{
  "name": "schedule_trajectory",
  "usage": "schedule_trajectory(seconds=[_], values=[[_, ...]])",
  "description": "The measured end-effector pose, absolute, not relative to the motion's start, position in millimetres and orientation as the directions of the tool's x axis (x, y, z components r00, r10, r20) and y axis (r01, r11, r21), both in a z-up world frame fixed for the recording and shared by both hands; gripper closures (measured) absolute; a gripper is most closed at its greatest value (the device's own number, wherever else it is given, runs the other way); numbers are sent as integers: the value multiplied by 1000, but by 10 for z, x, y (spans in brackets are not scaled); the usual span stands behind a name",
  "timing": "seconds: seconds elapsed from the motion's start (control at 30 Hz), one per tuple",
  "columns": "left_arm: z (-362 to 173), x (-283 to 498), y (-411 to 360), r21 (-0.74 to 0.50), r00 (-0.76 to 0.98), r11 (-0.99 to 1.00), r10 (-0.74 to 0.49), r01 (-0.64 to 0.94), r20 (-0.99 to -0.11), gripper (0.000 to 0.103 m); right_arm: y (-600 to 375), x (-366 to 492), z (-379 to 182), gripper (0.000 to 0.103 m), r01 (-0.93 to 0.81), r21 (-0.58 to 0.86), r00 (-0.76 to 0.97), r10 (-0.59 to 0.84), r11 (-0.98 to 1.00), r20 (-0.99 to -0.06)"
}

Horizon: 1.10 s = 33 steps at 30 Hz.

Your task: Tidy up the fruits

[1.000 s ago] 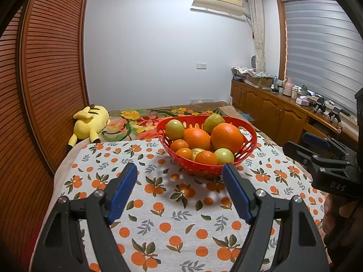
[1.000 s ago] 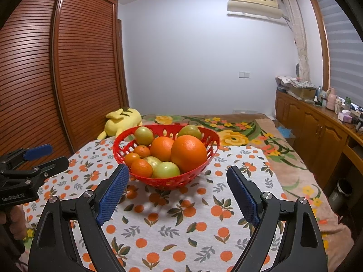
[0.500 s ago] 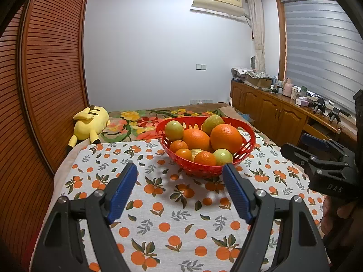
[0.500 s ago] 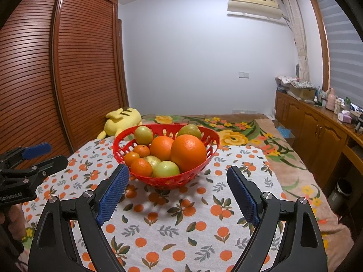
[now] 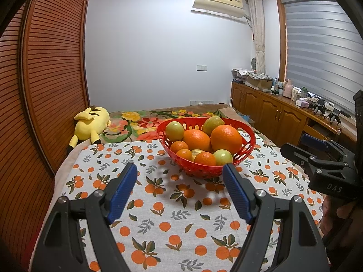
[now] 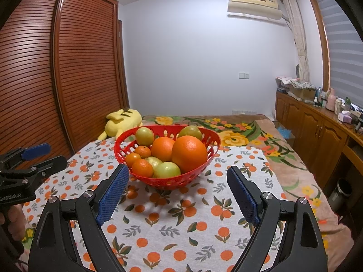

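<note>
A: What do we have in front of us?

B: We see a red plastic basket with oval cut-outs standing on a white cloth printed with oranges and green leaves. The basket is heaped with fruit: two large oranges side by side, the larger one on the right, several small orange mandarins toward the front, and a few round yellow-green fruits at the back and front.

A: And where are our two grippers?

B: Both hang above the cloth on the near side of the basket, apart from it. Our left gripper has its blue ribbed pads spread wide with nothing between them. Our right gripper is released as well, its jaws parted and empty, and the basket shows straight ahead through the gap. In the left wrist view the right gripper also appears at the right edge, with part of a hand under it.

A: What lies around the cloth?

B: Beyond the basket we see a floral blanket and a yellow plush toy lying at the left. A brown slatted wardrobe fills the left side, and wooden cabinets with small items on top run along the right.
</note>
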<state>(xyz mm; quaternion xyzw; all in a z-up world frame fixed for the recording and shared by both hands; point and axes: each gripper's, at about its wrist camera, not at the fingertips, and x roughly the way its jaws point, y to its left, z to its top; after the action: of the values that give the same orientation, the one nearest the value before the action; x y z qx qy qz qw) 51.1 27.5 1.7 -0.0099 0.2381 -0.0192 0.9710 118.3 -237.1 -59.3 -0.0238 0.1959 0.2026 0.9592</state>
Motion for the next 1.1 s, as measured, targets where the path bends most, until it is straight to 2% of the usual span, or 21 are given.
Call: schedule_trajectory(seconds=[1.1], values=[[71,477,240,-22,890,999,-42,36,-453,24,-2368,1178,-591,13,-397,33,842,378,917,-385]])
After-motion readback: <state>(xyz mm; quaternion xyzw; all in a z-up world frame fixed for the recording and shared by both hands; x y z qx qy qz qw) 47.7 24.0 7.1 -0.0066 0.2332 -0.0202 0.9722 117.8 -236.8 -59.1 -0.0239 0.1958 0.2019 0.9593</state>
